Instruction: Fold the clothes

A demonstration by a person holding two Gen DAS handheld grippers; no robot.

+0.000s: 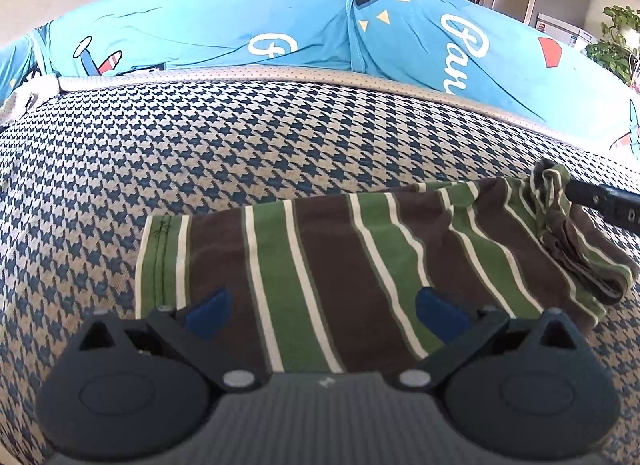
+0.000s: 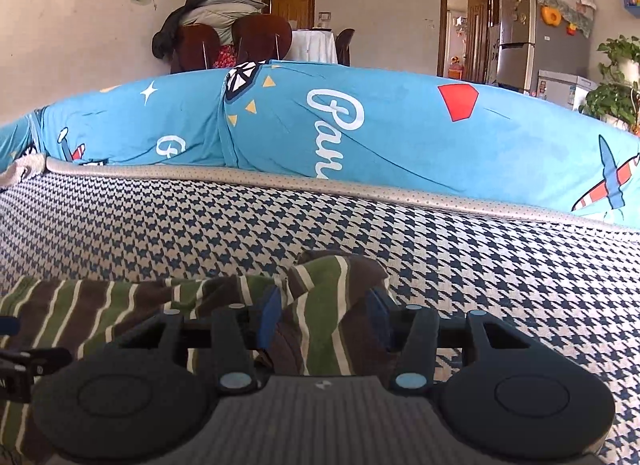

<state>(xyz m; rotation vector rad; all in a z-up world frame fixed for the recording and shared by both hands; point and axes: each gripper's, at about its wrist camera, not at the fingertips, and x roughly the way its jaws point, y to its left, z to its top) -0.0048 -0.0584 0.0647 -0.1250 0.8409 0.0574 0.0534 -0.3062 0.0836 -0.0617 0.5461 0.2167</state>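
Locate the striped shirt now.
Striped shirt lies on the houndstooth cover, before the blue cushion; its bunched right end sits in the right gripper.

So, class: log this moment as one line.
striped garment flat on sofa | left gripper open above | right gripper shut on bunched end

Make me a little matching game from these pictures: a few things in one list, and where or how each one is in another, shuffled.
Things:
1. striped garment
2. left claw
3. right claw
4. blue cushion

States:
A. stands behind the checked surface
B. closed on a bunched end of the cloth
C. open, nothing gripped
D. lies mostly flat on the houndstooth cover

Pairs: 1-D, 2-C, 3-B, 4-A
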